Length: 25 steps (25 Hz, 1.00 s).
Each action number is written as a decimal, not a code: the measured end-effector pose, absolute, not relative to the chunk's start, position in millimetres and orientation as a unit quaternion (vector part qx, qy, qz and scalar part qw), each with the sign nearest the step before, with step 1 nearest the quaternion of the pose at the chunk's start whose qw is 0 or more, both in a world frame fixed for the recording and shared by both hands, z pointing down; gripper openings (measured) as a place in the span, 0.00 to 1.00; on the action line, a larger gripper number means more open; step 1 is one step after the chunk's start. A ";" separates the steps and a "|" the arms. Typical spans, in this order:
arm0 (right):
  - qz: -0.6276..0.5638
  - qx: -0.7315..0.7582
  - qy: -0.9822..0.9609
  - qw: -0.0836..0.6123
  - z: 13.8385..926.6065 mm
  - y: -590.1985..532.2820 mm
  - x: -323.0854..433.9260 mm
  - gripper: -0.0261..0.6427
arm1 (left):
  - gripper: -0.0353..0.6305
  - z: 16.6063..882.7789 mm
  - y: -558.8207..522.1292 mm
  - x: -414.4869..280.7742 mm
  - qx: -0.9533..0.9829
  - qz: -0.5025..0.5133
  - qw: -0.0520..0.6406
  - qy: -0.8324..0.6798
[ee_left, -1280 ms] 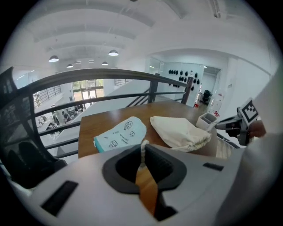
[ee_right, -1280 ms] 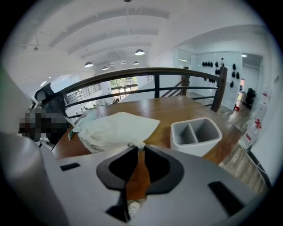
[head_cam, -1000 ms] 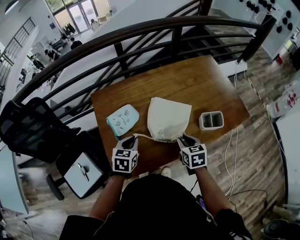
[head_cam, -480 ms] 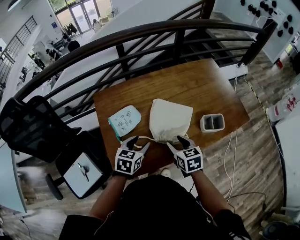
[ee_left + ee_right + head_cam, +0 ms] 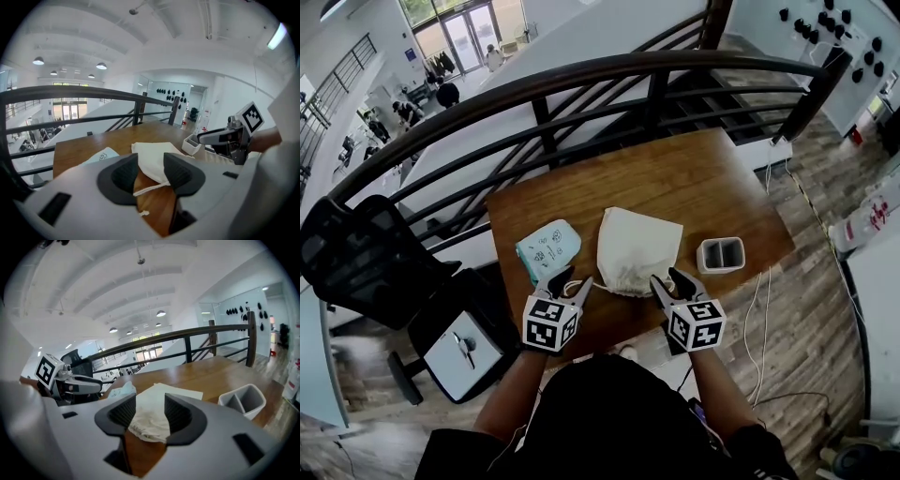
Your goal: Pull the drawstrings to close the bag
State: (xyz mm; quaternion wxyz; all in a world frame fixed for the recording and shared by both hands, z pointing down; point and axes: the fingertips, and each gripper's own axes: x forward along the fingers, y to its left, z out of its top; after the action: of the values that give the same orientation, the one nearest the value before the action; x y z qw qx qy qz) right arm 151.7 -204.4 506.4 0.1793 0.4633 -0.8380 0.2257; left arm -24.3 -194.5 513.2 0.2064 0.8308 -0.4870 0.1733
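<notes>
A cream cloth bag (image 5: 637, 246) lies flat on the wooden table (image 5: 694, 178), its gathered mouth toward the near edge. From the mouth a white drawstring (image 5: 149, 189) trails loose on the wood to a knotted end. My left gripper (image 5: 570, 281) hovers over that string, open; its jaws have just been closing a little, and nothing is pressed between the pads. My right gripper (image 5: 674, 280) hangs open at the mouth's right side, its jaws also just closing slightly on nothing. In the right gripper view the puckered bag (image 5: 149, 420) shows beyond the gap.
A pale blue printed pouch (image 5: 547, 247) lies left of the bag, a grey two-compartment box (image 5: 720, 254) to its right. A dark curved railing (image 5: 581, 80) runs behind the table. A black chair (image 5: 356, 262) stands at the left, with cables on the floor at the right.
Both grippers were shut at the two sides of the bag's mouth; now they stand open, lifted off the table. The left drawstring lies slack on the wood.
</notes>
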 end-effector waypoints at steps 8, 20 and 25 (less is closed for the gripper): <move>0.212 0.525 -0.823 0.059 445.3 -221.2 199.3 0.20 | 0.11 445.7 -214.4 -47.9 0.835 0.105 0.132 -0.524; 0.116 0.559 -0.821 0.012 396.6 -205.2 229.3 0.03 | 0.10 391.0 -204.2 -62.0 0.848 0.047 0.049 -0.526; 0.112 0.554 -0.825 0.011 400.2 -199.0 229.0 0.03 | 0.09 390.0 -195.3 -70.5 0.842 0.019 0.064 -0.536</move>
State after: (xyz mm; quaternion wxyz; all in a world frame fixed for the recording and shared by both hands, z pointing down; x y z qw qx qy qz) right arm 229.0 -199.0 400.2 0.0111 0.5542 -0.8248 0.1116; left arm -70.5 -195.3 390.0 0.0644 0.8417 -0.5358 0.0190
